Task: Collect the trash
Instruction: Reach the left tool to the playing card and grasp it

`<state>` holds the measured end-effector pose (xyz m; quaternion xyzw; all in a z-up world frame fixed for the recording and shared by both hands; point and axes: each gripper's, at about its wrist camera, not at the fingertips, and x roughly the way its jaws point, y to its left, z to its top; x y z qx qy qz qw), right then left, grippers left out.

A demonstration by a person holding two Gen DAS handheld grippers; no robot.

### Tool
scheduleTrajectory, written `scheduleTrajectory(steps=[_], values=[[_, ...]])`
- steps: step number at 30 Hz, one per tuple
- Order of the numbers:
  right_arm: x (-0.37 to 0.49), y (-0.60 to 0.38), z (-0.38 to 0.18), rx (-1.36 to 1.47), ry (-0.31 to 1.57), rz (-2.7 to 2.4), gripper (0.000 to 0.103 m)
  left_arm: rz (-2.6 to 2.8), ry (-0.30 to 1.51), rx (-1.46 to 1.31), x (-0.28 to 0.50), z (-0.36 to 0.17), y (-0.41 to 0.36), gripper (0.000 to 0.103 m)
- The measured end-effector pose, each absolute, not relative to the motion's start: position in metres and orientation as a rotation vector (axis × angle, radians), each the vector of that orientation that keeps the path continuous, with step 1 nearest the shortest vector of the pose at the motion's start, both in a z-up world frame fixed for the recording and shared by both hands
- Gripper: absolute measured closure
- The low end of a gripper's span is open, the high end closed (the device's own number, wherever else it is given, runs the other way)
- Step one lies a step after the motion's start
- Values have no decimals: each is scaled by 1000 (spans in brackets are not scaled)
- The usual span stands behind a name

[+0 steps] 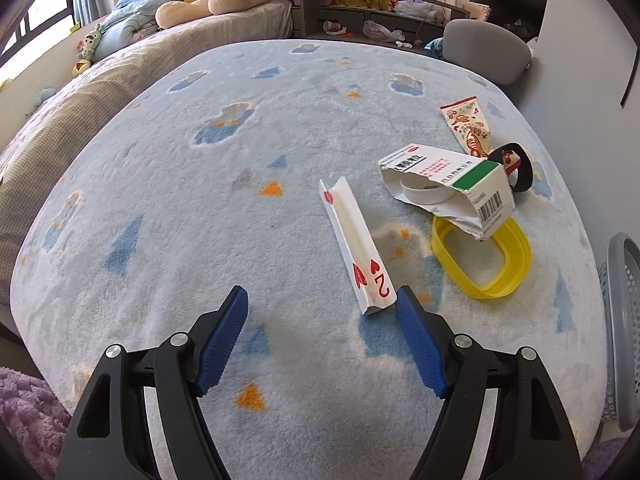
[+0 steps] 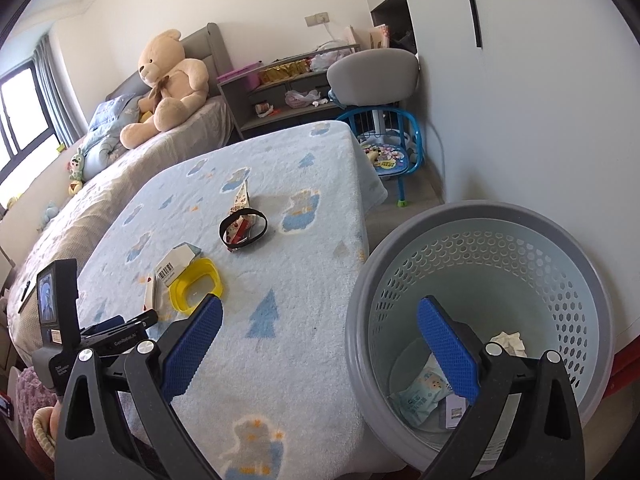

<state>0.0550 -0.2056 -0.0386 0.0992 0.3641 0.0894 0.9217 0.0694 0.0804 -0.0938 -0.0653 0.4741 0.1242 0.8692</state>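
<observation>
Fluffy cloth blanket (image 1: 200,240); glossy yellow plastic lid (image 1: 482,256).

Each gripper, the left gripper (image 1: 320,300) and the right gripper (image 2: 320,312), has black angular plastic arms with round silver screws and blue, finely dimpled pads (image 1: 222,340). At the right view's lower left, the left one carries a small screen (image 2: 52,298) and white lettering.

A big tan teddy bear (image 2: 168,80) sits at the head of the bed (image 2: 72,216), leaning against the grey headboard, with a blue pillow (image 2: 108,116) beside it. Small stuffed toys (image 2: 76,168) line the bed's window side. Past the foot of the fluffy blue blanket (image 2: 280,304) stands a grey shelf unit (image 2: 288,92) crammed with odds and ends, a grey chair (image 2: 372,68) next to it and a little blue child's chair (image 2: 392,160) in front.
</observation>
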Motion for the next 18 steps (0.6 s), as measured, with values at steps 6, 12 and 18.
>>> scheduleTrajectory(steps=[6,12,18], values=[[54,-198,-37,181,743,184,7,279,995,-154,59,-91,98,30],[54,-190,-37,152,742,182,7,238,995,-156,63,-90,96,30],[54,-186,-38,131,749,177,7,236,1004,-165,85,-100,95,31]])
